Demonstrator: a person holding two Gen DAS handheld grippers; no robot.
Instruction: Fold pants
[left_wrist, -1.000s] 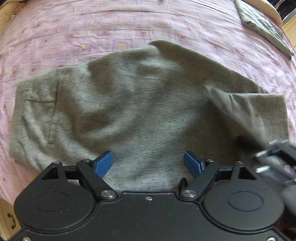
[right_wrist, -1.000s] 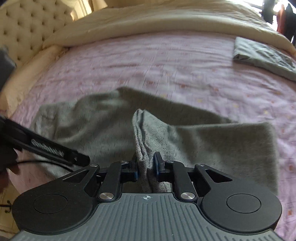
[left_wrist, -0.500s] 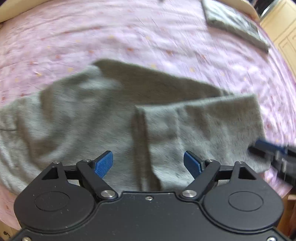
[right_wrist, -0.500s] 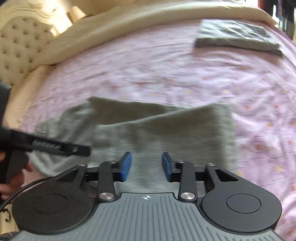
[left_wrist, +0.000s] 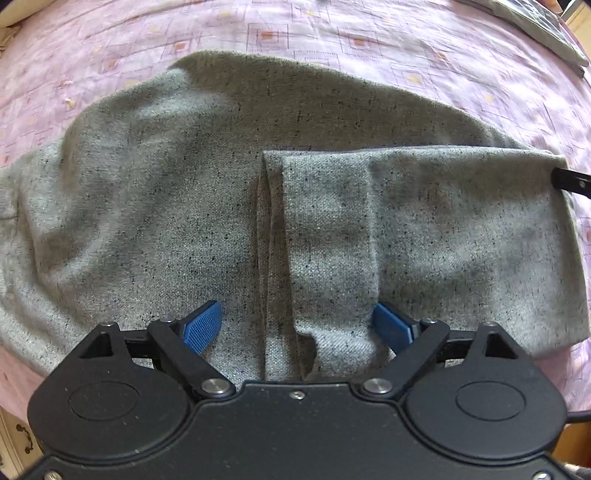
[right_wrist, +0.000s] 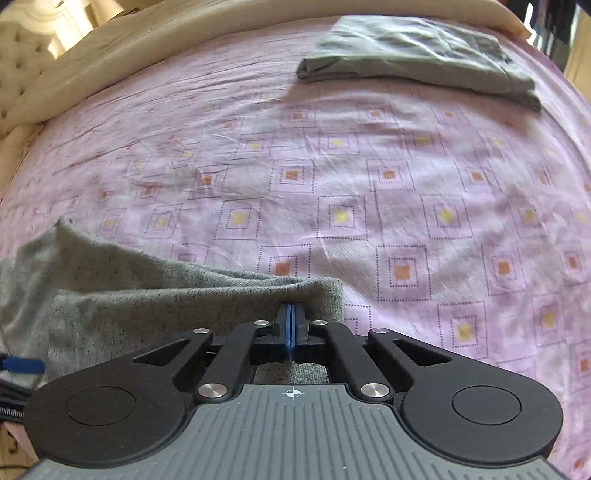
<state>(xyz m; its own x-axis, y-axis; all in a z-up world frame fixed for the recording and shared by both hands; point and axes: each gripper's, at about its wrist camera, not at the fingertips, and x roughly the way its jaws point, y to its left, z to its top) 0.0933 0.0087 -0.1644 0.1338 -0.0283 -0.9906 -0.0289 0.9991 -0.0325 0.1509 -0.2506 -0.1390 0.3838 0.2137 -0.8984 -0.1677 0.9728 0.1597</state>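
Note:
Grey speckled pants (left_wrist: 207, 192) lie on the pink patterned bed sheet (left_wrist: 332, 40), with the leg ends folded back over the middle so the hem edge (left_wrist: 275, 236) runs down the centre. My left gripper (left_wrist: 297, 328) is open, its blue pads either side of the hem's near end, low over the cloth. My right gripper (right_wrist: 291, 325) is shut at the right folded end of the pants (right_wrist: 184, 306); whether cloth is between its pads is not visible. It shows at the right edge of the left wrist view (left_wrist: 570, 181).
A folded grey-green garment (right_wrist: 417, 55) lies at the far right of the bed. A cream duvet (right_wrist: 155, 40) and tufted headboard (right_wrist: 14, 85) bound the far side. The bed's near edge runs just below the pants.
The right gripper let the leg end down onto the pants, swung right to the folded end and shut there. The left gripper moved right and lower, over the hem.

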